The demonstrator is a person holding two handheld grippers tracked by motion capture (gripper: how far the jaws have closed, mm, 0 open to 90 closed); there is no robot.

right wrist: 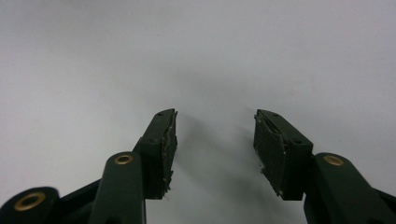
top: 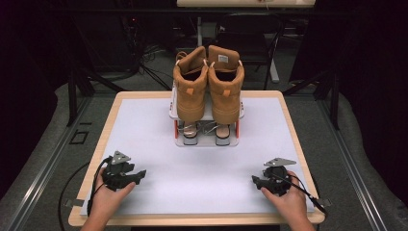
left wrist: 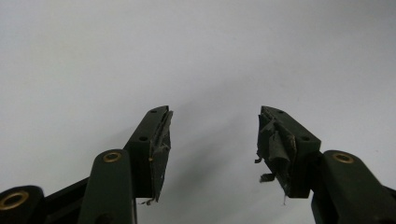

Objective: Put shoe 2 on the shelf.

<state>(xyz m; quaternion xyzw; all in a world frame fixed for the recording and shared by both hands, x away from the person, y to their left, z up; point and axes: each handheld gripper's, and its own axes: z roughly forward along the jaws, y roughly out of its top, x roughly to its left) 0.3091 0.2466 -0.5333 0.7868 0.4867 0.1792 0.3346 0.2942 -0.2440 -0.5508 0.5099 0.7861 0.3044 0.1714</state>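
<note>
A pair of tan high-top boots (top: 208, 86) stands heels toward me on the top shelf of a small white rack (top: 207, 140) at the table's far middle. On the rack's lower shelf lies a pair of sandals (top: 206, 130). My left gripper (top: 142, 174) rests low at the front left of the white mat, held by a hand, its tips turned toward the middle. My right gripper (top: 254, 180) sits at the front right, its tips also turned inward. In the left gripper view the gripper (left wrist: 214, 130) stands open over bare mat. The right one (right wrist: 215, 133) is open too, with nothing between its jaws.
A white mat (top: 144, 130) covers the wooden table (top: 284, 103). Black cables trail from both grippers over the front edge. Beyond the table are a dark chair (top: 250, 29), cables on the floor and black curtains.
</note>
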